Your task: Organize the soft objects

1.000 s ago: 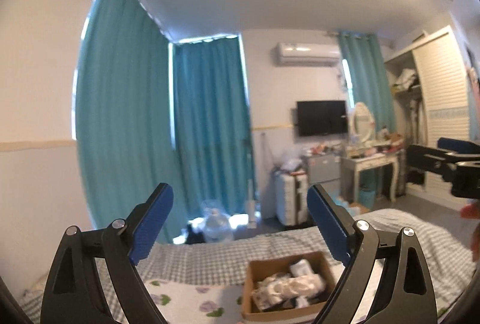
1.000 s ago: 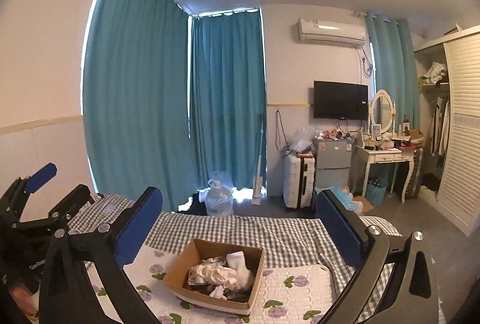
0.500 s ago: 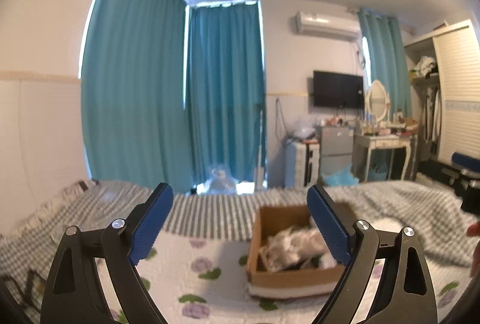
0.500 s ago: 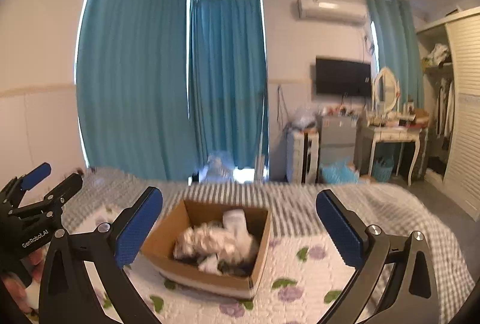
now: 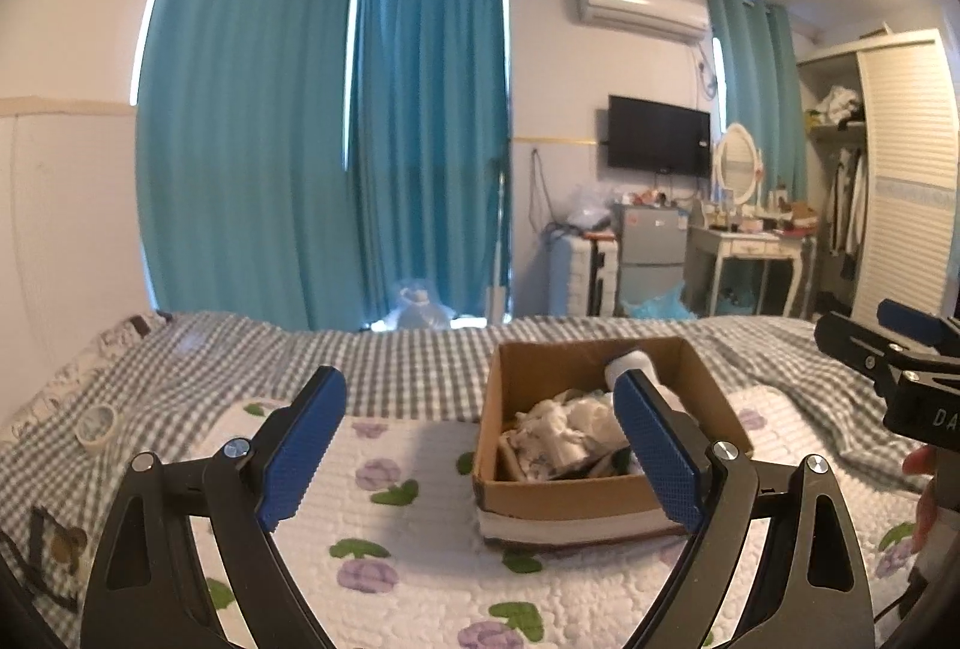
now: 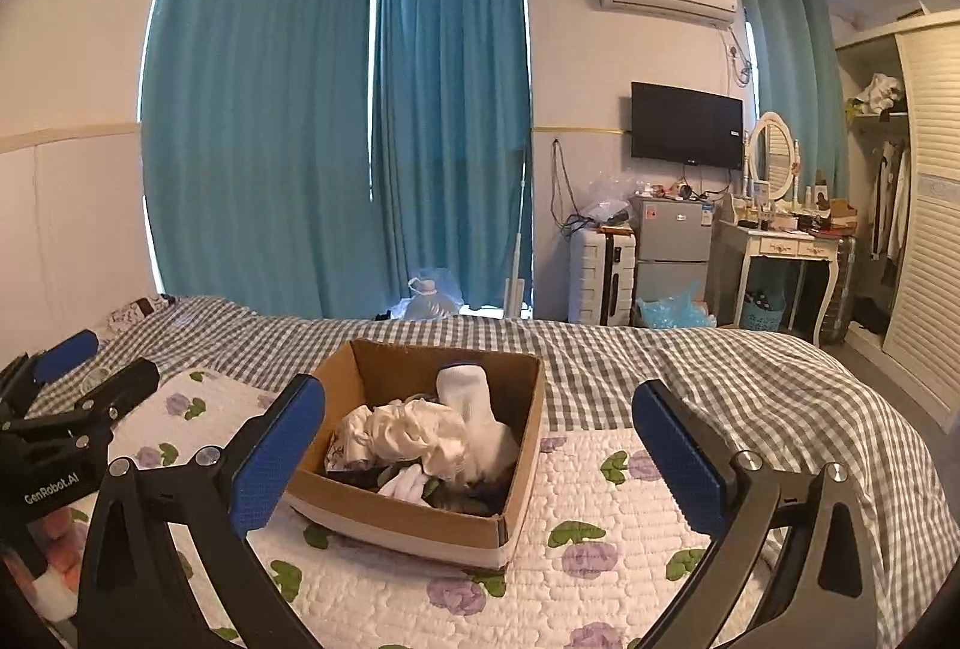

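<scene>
While both grippers hover above a bed, an open cardboard box (image 6: 420, 499) sits on a white quilted mat (image 6: 606, 493) printed with purple flowers and green leaves, which lies over a grey checked bedspread (image 6: 690, 367). Seen from the right wrist camera, the box is at about 7 o'clock from the picture's centre, and inside it lies a jumble of soft things: a white sock (image 6: 474, 403) standing up toward the far wall of the box, a cream crumpled cloth (image 6: 414, 430) beside it, and darker pieces underneath that are too tangled to tell apart. The right gripper (image 6: 480, 457) has its blue-padded fingers spread wide, holding nothing, with the box between them. The left gripper (image 5: 480, 457) is likewise spread wide and empty; from its camera the box is at about 4 o'clock, partly behind the right-hand finger. A roll of tape (image 5: 96, 424) lies on the bedspread at 9 o'clock in the left view. Teal curtains (image 6: 336, 132) hang at 11 o'clock behind the bed.
</scene>
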`<state>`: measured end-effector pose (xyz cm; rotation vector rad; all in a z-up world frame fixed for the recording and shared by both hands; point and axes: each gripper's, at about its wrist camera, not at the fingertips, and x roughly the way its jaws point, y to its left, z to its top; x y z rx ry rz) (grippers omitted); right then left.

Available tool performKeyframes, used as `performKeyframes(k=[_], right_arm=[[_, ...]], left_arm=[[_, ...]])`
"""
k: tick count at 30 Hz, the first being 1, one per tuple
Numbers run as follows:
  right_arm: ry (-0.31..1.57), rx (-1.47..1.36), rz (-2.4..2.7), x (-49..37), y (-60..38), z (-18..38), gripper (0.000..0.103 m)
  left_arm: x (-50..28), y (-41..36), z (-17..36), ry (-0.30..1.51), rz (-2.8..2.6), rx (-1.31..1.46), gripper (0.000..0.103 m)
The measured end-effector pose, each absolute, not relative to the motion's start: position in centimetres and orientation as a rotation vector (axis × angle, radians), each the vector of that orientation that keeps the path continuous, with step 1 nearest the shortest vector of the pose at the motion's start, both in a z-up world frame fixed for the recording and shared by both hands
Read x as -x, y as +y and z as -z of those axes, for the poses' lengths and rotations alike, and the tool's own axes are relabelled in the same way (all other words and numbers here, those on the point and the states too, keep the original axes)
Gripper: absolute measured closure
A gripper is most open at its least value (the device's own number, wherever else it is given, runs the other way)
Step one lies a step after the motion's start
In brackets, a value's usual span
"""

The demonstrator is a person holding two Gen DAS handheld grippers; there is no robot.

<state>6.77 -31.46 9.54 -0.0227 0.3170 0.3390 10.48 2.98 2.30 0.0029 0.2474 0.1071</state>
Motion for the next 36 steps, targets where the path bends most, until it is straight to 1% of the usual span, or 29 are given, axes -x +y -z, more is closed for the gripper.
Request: performKeyframes(k=[11,36], right_arm=[[0.327,0.048,-0.336,-6.8,-30.7,-9.1,0.000],[0.338,0.077,-0.342,-6.5,-29.5,-8.5,0.000]], left_arm=[[-10.8,3.2,-1.3,0.268,-0.083,0.015,0.011],[-10.7,3.1,-1.1,0.268,-0.076,0.010,0.011]])
